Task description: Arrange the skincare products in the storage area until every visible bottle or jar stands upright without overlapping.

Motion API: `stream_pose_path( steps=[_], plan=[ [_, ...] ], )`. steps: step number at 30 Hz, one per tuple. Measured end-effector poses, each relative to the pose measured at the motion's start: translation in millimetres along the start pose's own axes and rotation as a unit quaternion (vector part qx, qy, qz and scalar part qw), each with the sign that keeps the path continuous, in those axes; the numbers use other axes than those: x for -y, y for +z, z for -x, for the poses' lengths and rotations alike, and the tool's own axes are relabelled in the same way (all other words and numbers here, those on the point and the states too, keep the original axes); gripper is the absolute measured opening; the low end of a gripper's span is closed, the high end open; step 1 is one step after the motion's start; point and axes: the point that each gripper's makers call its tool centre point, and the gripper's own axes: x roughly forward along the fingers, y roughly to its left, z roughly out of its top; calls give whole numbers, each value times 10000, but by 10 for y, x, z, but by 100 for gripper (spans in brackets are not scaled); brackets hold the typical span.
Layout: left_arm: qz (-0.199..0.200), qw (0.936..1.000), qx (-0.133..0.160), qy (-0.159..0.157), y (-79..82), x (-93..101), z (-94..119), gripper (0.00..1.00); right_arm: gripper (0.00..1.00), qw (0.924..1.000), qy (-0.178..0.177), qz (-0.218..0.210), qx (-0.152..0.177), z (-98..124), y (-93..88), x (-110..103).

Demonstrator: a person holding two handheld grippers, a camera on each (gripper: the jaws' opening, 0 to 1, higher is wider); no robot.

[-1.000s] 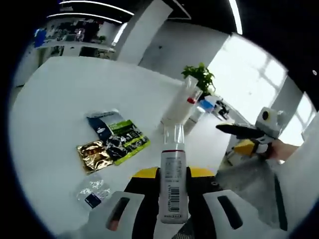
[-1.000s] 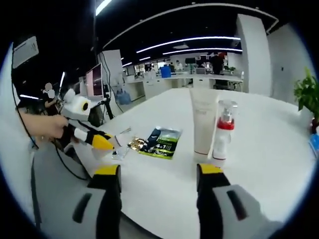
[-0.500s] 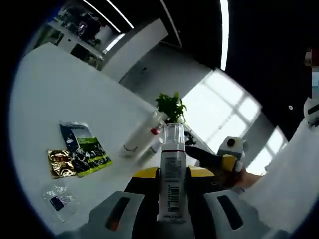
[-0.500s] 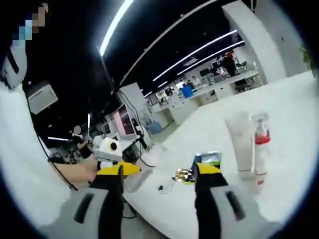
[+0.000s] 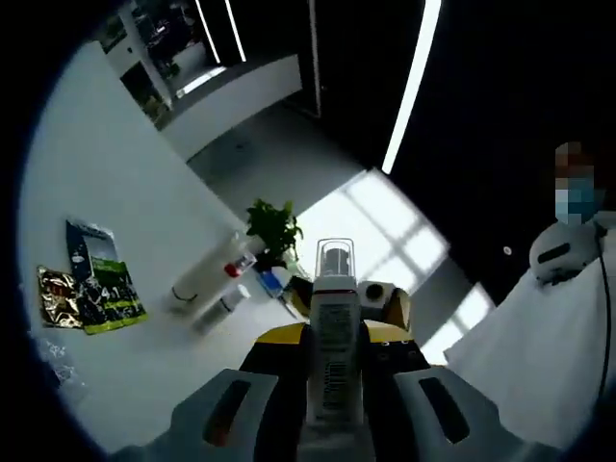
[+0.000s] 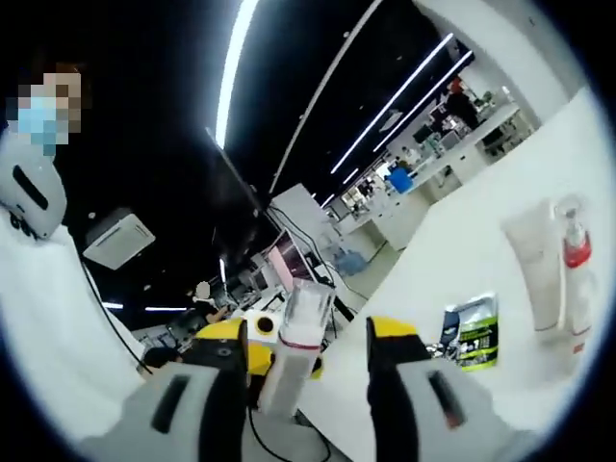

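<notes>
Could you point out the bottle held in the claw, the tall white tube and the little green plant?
bottle [image 5: 334, 371], left gripper view, on its barcode label.
white tube [image 6: 536, 272], right gripper view, mid body.
green plant [image 5: 273, 227], left gripper view, on its leaves.

A potted plant [image 5: 272, 229] stands beyond the white table [image 5: 77, 183]; foil sachets [image 5: 87, 289] lie flat.

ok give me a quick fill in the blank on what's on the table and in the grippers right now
The left gripper is shut on a ____ with a clear cap.
The right gripper holds ____.
Beside the white tube stands a pump bottle with a ____ collar.
The flat packets lie on the ____ table.

Missing: bottle; nothing; red; white
</notes>
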Motion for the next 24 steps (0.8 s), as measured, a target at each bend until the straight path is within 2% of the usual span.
stream_pose_path(
  steps=[5,9,13,17,18,19,21,23,24],
  plan=[
    [216,9993,29,-291,-3,76,-43,17,31,9997,95,-195,-92,-39,-37,-1],
    [445,9985,126,-299,20,33,-37,17,22,9991,172,-398,2,-62,10,-17],
    [609,9975,141,-318,12,22,-42,17,20,9973,176,-710,-57,-95,-6,1],
    [681,9973,73,-271,-13,-2,-44,17,20,9973,74,-728,-106,-88,-30,26],
    [649,9977,42,-186,-21,-34,-39,18,19,9964,-136,-814,-182,-87,-59,76],
    [610,9981,22,-110,-25,-62,-36,18,19,9967,-197,-765,-196,-91,-60,89],
    [360,9991,-42,211,-14,-159,-27,18,19,9945,-620,-802,-273,-86,-86,191],
    [-25,9985,-209,496,-13,-222,-32,19,19,9930,-845,-760,-322,-92,-96,239],
    [-220,9970,-398,630,-39,-242,-45,20,19,9927,-932,-683,-344,-105,-101,230]
  ],
)
